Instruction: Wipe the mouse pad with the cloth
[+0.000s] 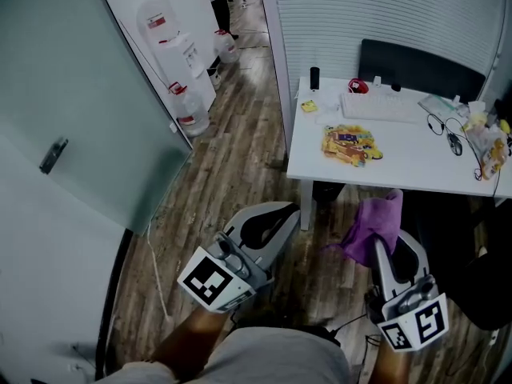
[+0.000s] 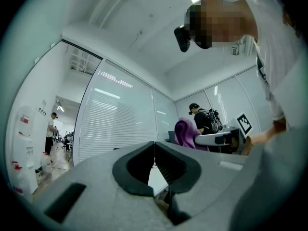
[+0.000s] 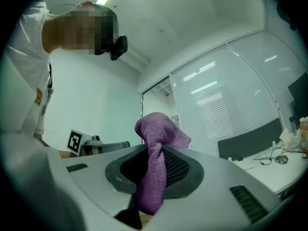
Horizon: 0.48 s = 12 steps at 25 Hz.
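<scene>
A colourful printed mouse pad (image 1: 352,144) lies on the white desk (image 1: 416,166) ahead, far from both grippers. My right gripper (image 1: 382,246) is held low over the floor, short of the desk, shut on a purple cloth (image 1: 374,224). The cloth (image 3: 156,162) sticks up between that gripper's jaws (image 3: 154,150) and flops over their tips. To its left my left gripper (image 1: 282,214) is shut with nothing in it; its jaws (image 2: 154,146) meet edge to edge. The cloth (image 2: 185,133) also shows in the left gripper view.
The desk also carries a white keyboard (image 1: 382,107), a red mouse (image 1: 358,86), a black mouse with its cable (image 1: 454,142) and packets at the right edge. A black chair (image 1: 420,69) stands behind it. A water dispenser (image 1: 172,42), jugs (image 1: 192,110) and a glass partition (image 1: 88,126) are to the left.
</scene>
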Available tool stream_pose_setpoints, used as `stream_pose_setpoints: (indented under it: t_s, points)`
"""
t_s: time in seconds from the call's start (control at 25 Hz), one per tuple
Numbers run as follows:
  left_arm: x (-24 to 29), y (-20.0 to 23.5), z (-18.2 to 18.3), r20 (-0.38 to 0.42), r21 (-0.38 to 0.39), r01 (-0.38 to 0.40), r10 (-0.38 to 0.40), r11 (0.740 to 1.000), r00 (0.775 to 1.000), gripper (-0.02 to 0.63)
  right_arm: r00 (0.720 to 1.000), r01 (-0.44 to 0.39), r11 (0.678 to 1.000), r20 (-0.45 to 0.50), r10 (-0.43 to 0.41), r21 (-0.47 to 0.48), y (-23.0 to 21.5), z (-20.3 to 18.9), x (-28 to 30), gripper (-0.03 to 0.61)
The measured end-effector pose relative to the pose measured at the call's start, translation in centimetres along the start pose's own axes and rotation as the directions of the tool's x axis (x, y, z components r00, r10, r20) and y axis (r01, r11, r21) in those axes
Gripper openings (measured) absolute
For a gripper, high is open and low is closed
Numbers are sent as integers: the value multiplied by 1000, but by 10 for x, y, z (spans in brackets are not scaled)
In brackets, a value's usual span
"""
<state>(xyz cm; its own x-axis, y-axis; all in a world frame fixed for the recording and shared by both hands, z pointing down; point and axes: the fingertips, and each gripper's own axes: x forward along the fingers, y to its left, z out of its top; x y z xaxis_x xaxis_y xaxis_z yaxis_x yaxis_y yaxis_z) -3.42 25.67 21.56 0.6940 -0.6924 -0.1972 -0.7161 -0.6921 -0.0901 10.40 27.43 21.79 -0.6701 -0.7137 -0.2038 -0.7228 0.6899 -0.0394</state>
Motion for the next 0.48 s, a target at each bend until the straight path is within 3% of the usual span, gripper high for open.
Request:
stream_pose_setpoints:
  t_s: [0.48]
  points:
    - [22,9,-16,-28,-3,-40,40,999,999,15,1000,-24,1000,-13,24,-5,-31,-4,5,66]
